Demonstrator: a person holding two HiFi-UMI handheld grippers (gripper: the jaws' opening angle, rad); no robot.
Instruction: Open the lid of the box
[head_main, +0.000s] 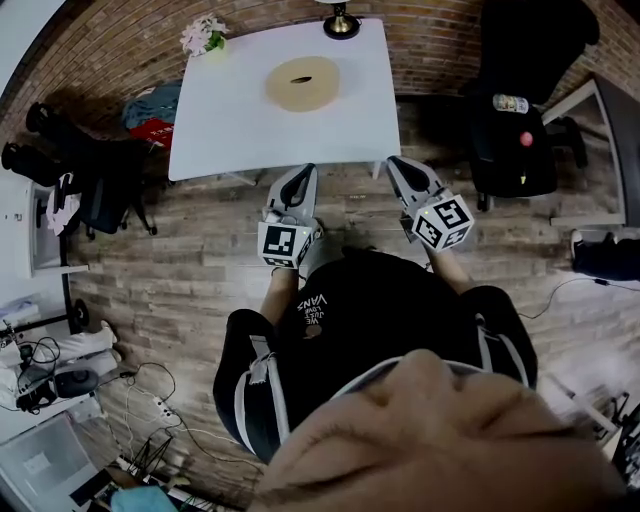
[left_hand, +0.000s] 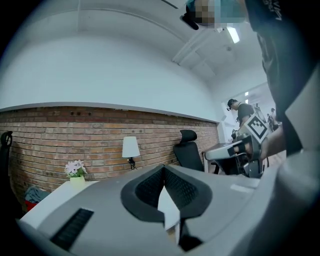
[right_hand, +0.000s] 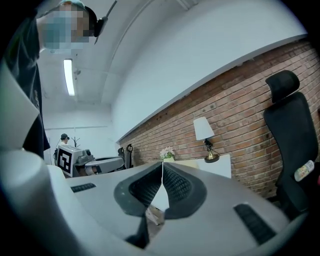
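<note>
A round tan box (head_main: 302, 83) with a dark slot in its lid lies on the white table (head_main: 230, 130), toward the far side. My left gripper (head_main: 301, 173) is held level just short of the table's near edge, its jaws shut with nothing between them. My right gripper (head_main: 400, 164) hangs beside it to the right, also shut and empty. In the left gripper view my left gripper (left_hand: 163, 167) shows jaw tips touching, and the right gripper (left_hand: 240, 145) appears at the right. In the right gripper view my right gripper (right_hand: 162, 165) has its tips together. The box is hidden in both gripper views.
A pot of pink flowers (head_main: 205, 37) stands at the table's far left corner and a lamp (head_main: 341, 20) at the far right. A black office chair (head_main: 515, 110) stands right of the table. Bags lie on the floor at the left (head_main: 150, 105). A brick wall (left_hand: 60, 135) is behind.
</note>
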